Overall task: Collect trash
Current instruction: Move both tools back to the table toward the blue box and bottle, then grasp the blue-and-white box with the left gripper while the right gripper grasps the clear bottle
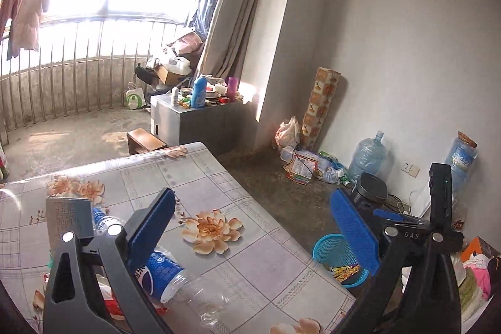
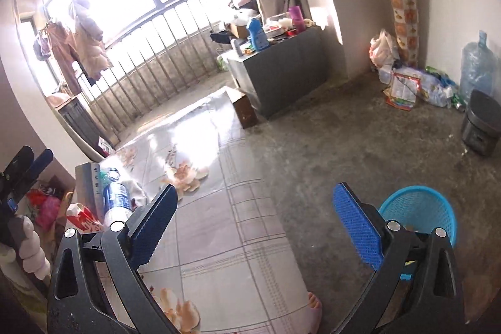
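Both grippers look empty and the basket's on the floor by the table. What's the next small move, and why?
Probably lower the open left gripper onto the Pepsi bottle lying on its side on the table. Nothing sits between either gripper's pads, the bottle is nearest the left one, and the blue basket already holds a wrapper.

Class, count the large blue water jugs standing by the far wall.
2: one jug beside the litter pile on the floor, another jug further right near the wall socket. Others may be hidden behind the gripper.
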A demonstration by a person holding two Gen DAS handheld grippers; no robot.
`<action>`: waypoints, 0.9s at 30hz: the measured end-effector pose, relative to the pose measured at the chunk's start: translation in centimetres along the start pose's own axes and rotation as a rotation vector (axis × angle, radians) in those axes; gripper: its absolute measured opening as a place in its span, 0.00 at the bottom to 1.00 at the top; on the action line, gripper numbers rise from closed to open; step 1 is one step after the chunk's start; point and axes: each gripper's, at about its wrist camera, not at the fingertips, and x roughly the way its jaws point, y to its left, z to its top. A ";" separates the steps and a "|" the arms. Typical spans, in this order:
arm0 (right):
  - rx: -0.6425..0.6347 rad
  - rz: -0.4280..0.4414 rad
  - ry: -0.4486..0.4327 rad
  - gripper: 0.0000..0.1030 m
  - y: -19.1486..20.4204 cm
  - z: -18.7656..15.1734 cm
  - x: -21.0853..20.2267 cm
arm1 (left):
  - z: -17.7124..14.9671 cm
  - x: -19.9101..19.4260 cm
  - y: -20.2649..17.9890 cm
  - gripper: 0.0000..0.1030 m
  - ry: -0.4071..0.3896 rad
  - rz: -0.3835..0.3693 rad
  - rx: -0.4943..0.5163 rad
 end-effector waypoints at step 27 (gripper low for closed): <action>-0.251 0.250 0.517 0.76 20.0 -0.6 16.6 | -4.2 1.2 20.4 0.86 0.187 0.193 -0.368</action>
